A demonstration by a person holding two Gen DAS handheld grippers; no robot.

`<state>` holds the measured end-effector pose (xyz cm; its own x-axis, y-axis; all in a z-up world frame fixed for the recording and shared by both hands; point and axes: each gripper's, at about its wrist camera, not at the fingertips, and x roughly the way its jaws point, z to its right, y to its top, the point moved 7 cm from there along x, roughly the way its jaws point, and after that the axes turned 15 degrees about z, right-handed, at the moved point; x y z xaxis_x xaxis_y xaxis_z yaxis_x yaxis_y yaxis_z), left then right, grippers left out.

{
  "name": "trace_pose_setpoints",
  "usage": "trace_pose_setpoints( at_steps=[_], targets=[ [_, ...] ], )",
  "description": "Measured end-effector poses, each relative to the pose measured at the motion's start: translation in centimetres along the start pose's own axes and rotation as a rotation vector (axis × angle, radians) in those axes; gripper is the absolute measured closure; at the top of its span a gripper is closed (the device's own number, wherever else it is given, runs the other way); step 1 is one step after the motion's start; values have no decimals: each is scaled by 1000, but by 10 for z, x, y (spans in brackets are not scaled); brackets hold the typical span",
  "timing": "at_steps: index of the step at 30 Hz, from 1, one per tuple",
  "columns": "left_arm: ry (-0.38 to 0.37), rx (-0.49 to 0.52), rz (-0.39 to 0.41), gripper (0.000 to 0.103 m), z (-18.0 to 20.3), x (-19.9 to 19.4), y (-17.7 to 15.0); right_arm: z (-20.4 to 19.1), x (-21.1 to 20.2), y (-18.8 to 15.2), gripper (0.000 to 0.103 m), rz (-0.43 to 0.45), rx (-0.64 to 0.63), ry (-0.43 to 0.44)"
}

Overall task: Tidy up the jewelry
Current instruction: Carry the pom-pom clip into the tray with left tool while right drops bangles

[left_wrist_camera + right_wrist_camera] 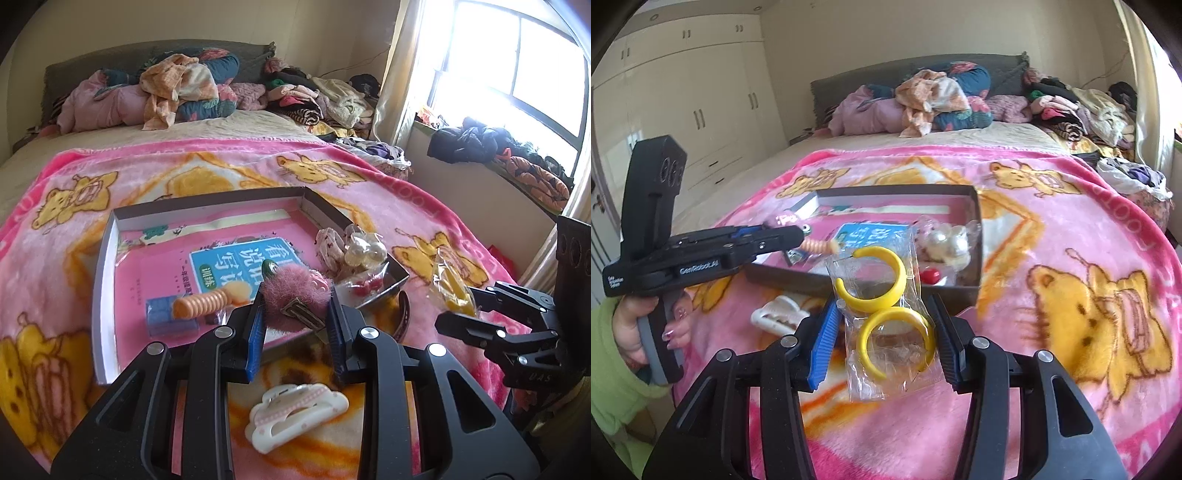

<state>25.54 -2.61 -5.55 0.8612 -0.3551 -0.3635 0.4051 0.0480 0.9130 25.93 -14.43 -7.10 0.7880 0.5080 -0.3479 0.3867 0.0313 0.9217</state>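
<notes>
My left gripper [296, 314] is shut on a fluffy pink hair clip [295, 295] and holds it over the near edge of the shallow cardboard box [107, 258] on the pink blanket. My right gripper [886, 332] is shut on a clear bag with two yellow hoop earrings [882, 295], held above the blanket just right of the box; the bag also shows in the left wrist view [452, 286]. Inside the box lie an orange ribbed clip [203, 304], a blue piece [166, 321], pearl pieces in a bag [364, 251] and red beads [367, 286].
A white and pink claw clip [295, 415] lies on the blanket in front of the box. A brown hairband [402, 317] lies by the box's near right corner. Piles of clothes [177, 88] cover the far bed. A window sill with clothes [498, 147] is at the right.
</notes>
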Motion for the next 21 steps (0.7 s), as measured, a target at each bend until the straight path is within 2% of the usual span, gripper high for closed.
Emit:
trace_pose_setpoints(
  at_steps=[10,21],
  targets=[
    [5,-9,-7,82,1,15,6,26,11,20,57,34,54,-78],
    [35,-26,-39,82,-14,39,0,46,51,28,57,-10,43,-123]
  ],
)
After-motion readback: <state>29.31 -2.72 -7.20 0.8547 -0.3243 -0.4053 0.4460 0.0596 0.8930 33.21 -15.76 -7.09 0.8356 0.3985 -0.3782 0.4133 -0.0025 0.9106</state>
